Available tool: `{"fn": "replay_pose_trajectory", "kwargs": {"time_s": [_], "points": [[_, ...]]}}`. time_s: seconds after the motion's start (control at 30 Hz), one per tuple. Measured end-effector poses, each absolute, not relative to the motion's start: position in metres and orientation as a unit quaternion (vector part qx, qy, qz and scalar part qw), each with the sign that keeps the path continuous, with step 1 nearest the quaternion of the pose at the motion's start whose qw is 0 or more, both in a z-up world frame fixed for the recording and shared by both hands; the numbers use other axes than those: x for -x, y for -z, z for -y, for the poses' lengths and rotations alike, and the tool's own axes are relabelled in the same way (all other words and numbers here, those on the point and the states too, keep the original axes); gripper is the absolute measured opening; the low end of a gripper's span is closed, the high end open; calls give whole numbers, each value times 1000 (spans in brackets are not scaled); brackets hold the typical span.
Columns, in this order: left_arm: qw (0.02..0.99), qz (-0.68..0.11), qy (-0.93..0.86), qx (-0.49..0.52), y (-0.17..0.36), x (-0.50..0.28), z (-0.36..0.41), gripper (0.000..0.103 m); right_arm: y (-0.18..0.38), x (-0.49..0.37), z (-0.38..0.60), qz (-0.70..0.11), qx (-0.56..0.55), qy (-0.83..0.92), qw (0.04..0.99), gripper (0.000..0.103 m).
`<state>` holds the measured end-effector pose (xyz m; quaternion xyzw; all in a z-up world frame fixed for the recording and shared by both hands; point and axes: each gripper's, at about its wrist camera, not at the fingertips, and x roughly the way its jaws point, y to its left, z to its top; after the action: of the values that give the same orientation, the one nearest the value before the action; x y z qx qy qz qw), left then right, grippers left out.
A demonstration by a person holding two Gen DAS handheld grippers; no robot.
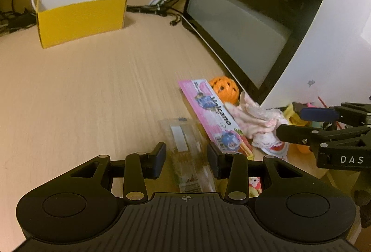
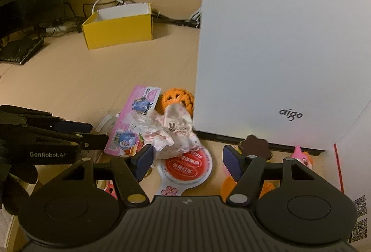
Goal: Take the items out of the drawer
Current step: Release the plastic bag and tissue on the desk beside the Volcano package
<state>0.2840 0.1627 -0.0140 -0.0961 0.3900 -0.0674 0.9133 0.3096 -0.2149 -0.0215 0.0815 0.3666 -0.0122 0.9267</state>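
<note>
Drawer contents being catalogued: a clear plastic sachet with white strip (image 1: 185, 154) is being straddled by the left gripper (image 1: 186, 157), jaws well apart, pads not pressing. The right gripper (image 2: 187, 159), also open and empty, is being held over a pink-and-white crumpled cloth pouch (image 2: 171, 133), a round red-labelled fan (image 2: 185, 166) at its 6 o'clock. Pads are best squared on the sachet before closing.
</note>
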Motion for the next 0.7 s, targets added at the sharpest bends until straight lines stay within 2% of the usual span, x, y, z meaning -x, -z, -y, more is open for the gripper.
{"fn": "replay_pose_trajectory", "kwargs": {"time_s": [0.37,0.6,0.7], "points": [[940,-324,-25,106,-26,-203,-209,43,9,-266,207,-338,-102,46,935,67],[939,-299,-106,135,-24,-118,-240,43,3,-189,183,-299,-126,73,943,86],[935,-301,-123,140,-19,-81,-239,43,8,-160,168,-301,-120,68,944,87]]}}
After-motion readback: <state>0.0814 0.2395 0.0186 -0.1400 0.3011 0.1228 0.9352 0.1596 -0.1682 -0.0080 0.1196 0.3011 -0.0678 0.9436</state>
